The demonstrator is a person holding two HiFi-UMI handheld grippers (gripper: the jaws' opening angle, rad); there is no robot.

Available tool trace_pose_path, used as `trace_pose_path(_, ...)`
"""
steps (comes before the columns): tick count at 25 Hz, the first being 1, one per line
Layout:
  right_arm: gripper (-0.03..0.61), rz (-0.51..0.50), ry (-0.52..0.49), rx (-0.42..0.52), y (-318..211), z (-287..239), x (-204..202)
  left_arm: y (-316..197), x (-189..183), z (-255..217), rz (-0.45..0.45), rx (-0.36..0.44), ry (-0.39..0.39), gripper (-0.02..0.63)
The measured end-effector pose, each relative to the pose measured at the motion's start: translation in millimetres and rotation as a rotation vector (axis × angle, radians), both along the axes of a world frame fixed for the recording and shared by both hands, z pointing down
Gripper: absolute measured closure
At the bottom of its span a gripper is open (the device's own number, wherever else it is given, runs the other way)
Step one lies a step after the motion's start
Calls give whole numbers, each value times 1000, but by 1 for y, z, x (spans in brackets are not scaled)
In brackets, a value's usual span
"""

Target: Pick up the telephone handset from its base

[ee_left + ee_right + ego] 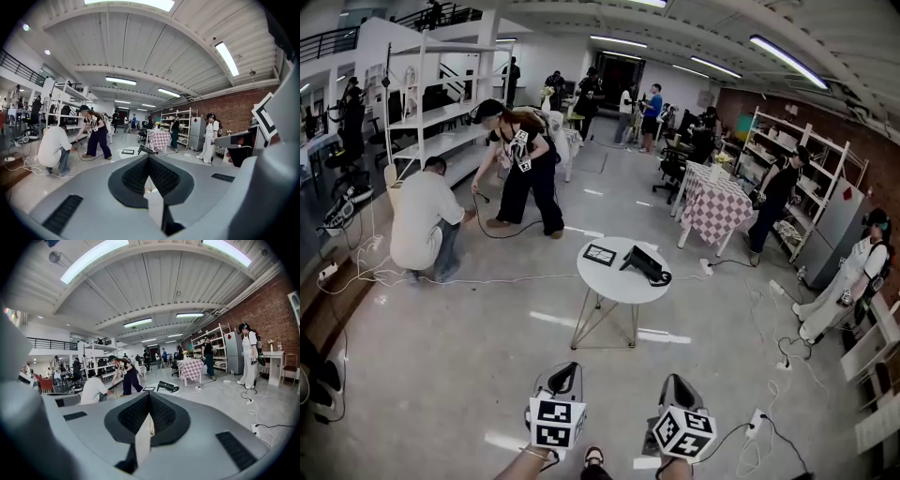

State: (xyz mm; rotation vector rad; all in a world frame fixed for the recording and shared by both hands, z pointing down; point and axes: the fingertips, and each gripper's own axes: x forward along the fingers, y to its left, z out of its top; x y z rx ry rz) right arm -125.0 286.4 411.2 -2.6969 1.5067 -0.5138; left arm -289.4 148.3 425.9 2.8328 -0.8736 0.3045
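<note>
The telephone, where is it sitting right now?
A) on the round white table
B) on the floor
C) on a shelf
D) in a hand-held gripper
A: the head view shows the black telephone resting on top of the round white table, well ahead of both grippers.

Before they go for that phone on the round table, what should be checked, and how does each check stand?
1. Telephone on the round table, in view: ok.
2. Handset seated on the telephone: looks so, ok.
3. Telephone within reach: not ok, the table stands well ahead of both grippers.
4. Left gripper open for the grab: not ok, shut and empty.
5. Right gripper open: not ok, shut and empty.
</note>
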Motion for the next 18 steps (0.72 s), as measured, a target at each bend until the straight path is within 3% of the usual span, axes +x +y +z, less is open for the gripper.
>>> trace_pose_path(18, 554, -50, -21, 20, -67, 1, 77, -61, 61, -8, -65, 11, -10, 604)
